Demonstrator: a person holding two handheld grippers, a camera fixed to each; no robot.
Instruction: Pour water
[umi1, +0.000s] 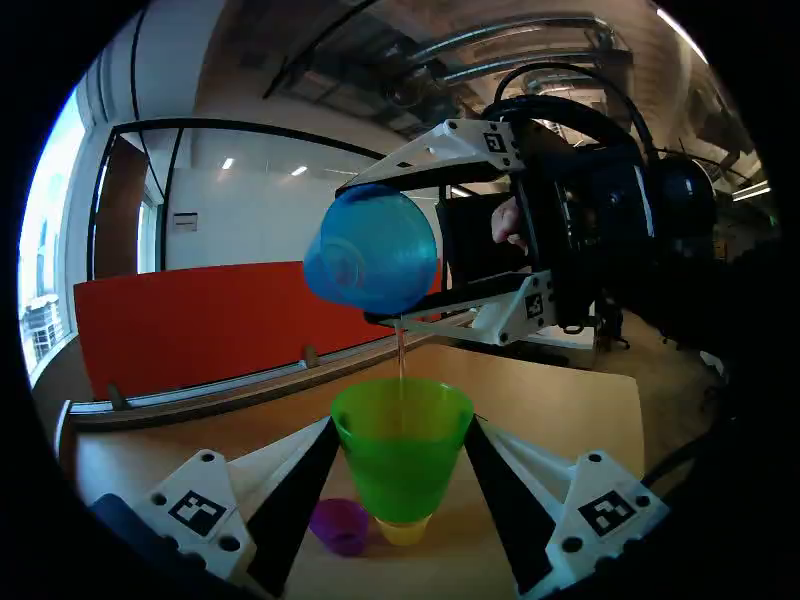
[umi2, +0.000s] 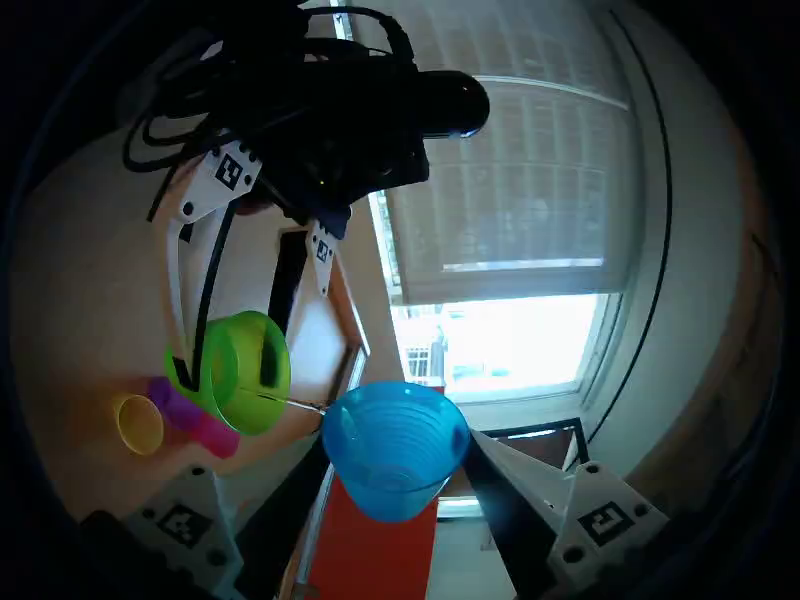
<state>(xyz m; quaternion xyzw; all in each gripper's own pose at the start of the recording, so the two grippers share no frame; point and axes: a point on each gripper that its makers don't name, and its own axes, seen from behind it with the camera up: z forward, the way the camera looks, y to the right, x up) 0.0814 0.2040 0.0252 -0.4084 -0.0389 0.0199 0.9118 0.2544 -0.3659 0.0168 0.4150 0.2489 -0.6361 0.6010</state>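
Observation:
My left gripper (umi1: 400, 428) is shut on an upright green cup (umi1: 402, 455), low in the middle of the left gripper view. Above it hangs a blue cup (umi1: 372, 250), tipped over, with the right gripper (umi1: 360, 255) shut on it. A thin stream of water (umi1: 401, 350) falls from its rim into the green cup. In the right gripper view the blue cup (umi2: 395, 450) sits between the right gripper's fingers (umi2: 397, 440), and its mouth leans toward the green cup (umi2: 240, 372), which the left gripper (umi2: 250, 335) holds.
A small purple cup (umi1: 340, 525) and a yellow cup (umi1: 405, 530) lie on the wooden table (umi1: 560, 400) below the green cup; the yellow cup (umi2: 138, 423) and purple cup (umi2: 190, 415) appear again. A red partition (umi1: 200, 320) runs behind the table. A bright window (umi2: 500, 340) lies beyond.

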